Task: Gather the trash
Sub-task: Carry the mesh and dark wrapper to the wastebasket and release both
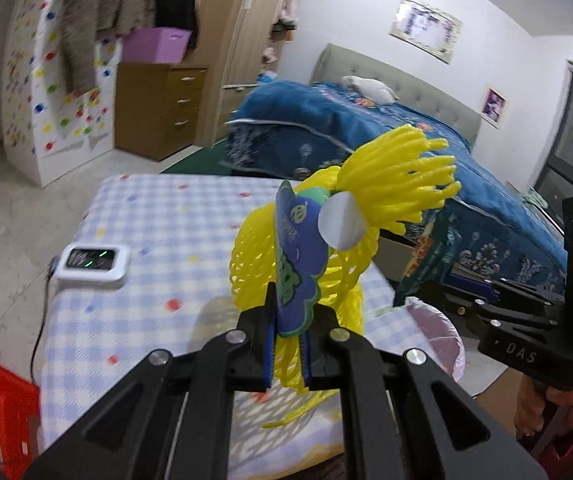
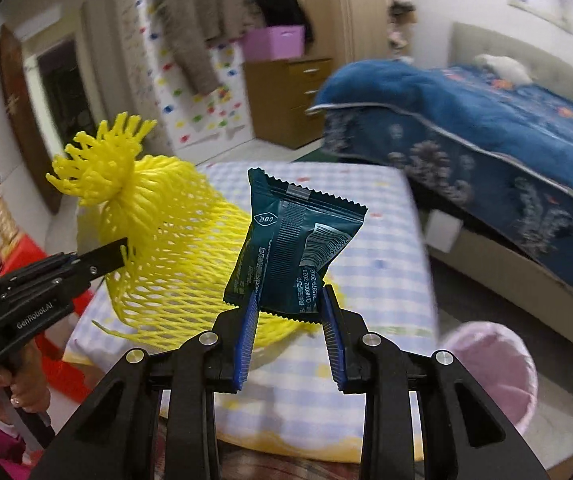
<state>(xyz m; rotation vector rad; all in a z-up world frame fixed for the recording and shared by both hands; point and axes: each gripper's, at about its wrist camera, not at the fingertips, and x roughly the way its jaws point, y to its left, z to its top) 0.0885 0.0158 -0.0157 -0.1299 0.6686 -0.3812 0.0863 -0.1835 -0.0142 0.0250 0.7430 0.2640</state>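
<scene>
Left claw (image 1: pixel 288 332) clamps yellow foam net (image 1: pixel 338 216); right claw (image 2: pixel 288 312) pinches teal wrapper (image 2: pixel 290 248). Pink-lined bin (image 2: pixel 498 364) at four o'clock; its contents can't be seen.

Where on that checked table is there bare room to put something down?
Most of the table is bare: the whole stretch beyond the white device at its left edge. The near part is crowded by both grippers, holding the yellow net and the wrapper.
</scene>
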